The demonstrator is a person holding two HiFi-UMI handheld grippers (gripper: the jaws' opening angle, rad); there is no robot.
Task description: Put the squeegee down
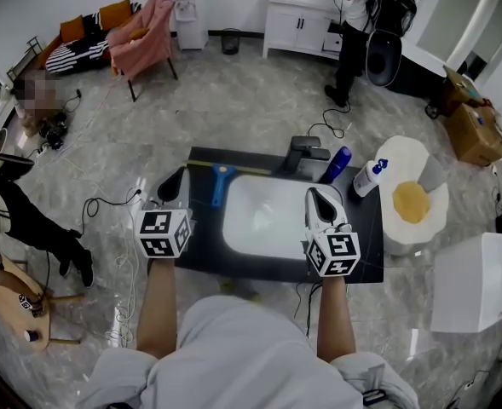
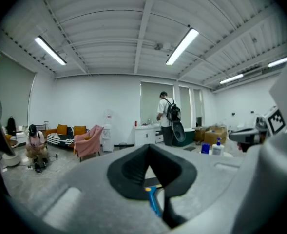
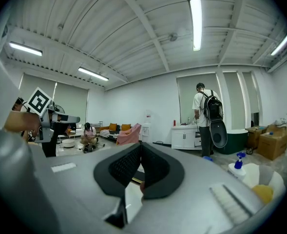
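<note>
Both tongs are held level over the black countertop, one on each side of the white rectangular sink basin.

Left tongs: the jaws are fully closed. In the left gripper view the black pads meet at the tip and nothing is pinched between them. These tongs are empty.

Right tongs: the right gripper view shows the pads together at the tip in the same way, with nothing in their grip. They sit over the right edge of the basin.

Blue plastic-handled squeegee: it lies flat on the counter, between the left tongs and the left rim of the basin. Its head is toward the far edge and its handle points back at me. It is near the left tongs' tips but apart from them. In the left gripper view the blue handle shows through the gap below the closed pads, beyond the tongs and not in them. A thin yellowish strip runs along the far side of the counter by the squeegee's head. I cannot tell whether the strip is part of the squeegee.

Also on the counter:
- A black faucet stands behind the basin.
- A dark blue bottle is just right of the faucet.
- A white bottle with a blue cap is at the counter's right end.
</note>
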